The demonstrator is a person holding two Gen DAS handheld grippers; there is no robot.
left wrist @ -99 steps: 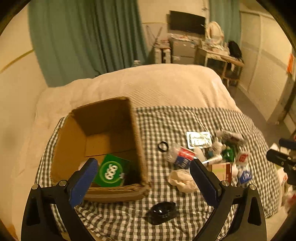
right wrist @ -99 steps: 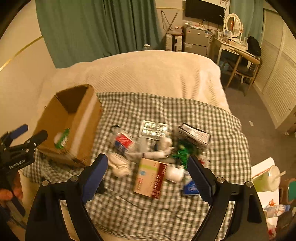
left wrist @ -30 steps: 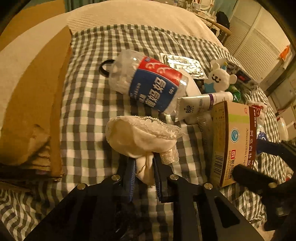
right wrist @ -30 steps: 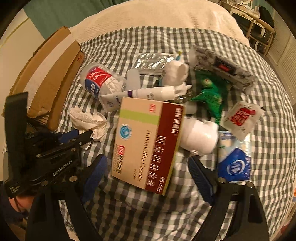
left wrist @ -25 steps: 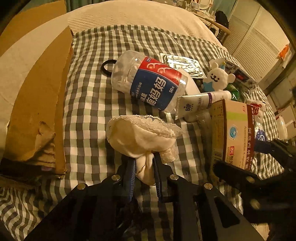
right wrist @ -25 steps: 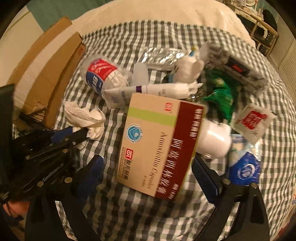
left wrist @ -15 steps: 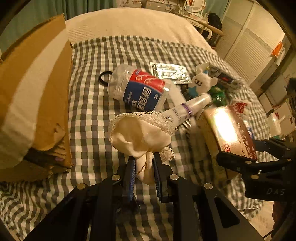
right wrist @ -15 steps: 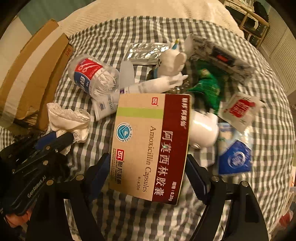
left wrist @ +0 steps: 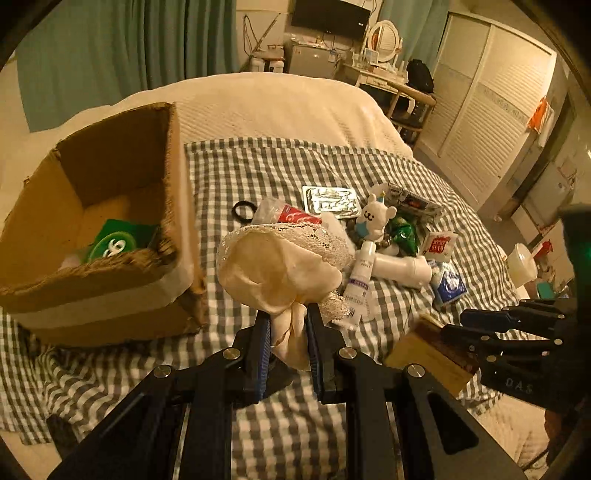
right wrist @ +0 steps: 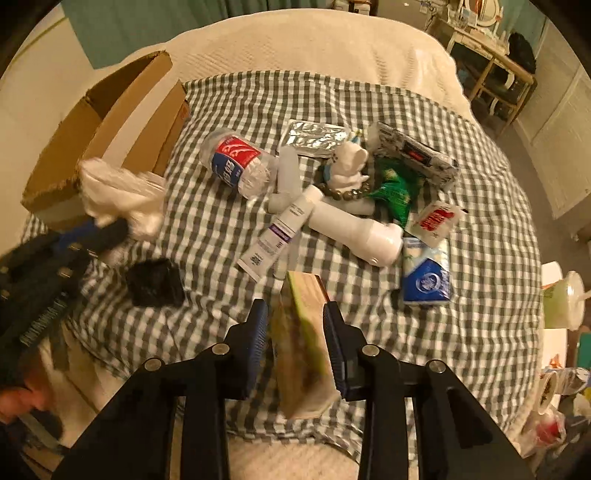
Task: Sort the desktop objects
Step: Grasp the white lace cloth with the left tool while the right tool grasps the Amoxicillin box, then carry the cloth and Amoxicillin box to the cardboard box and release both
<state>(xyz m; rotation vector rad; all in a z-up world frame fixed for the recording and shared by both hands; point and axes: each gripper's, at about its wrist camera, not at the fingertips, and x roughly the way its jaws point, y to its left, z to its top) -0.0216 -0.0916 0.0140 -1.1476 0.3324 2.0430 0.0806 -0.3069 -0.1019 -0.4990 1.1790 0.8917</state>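
Above checked cloth [left wrist: 258,170], lace pouch [left wrist: 280,273] and medicine box [right wrist: 303,339] now lifted

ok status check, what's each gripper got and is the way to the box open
Left gripper shut on lace cloth, lifted beside cardboard box. Right gripper shut on medicine box, lifted. Box top open; nothing blocking it.

A warmly lit bedroom: teal curtains [left wrist: 122,48] hang far ahead of the tongs, a wall-mounted television [left wrist: 330,16] and cluttered dressing table [left wrist: 384,77] ahead-right, louvred white wardrobe doors [left wrist: 484,122] along the right.
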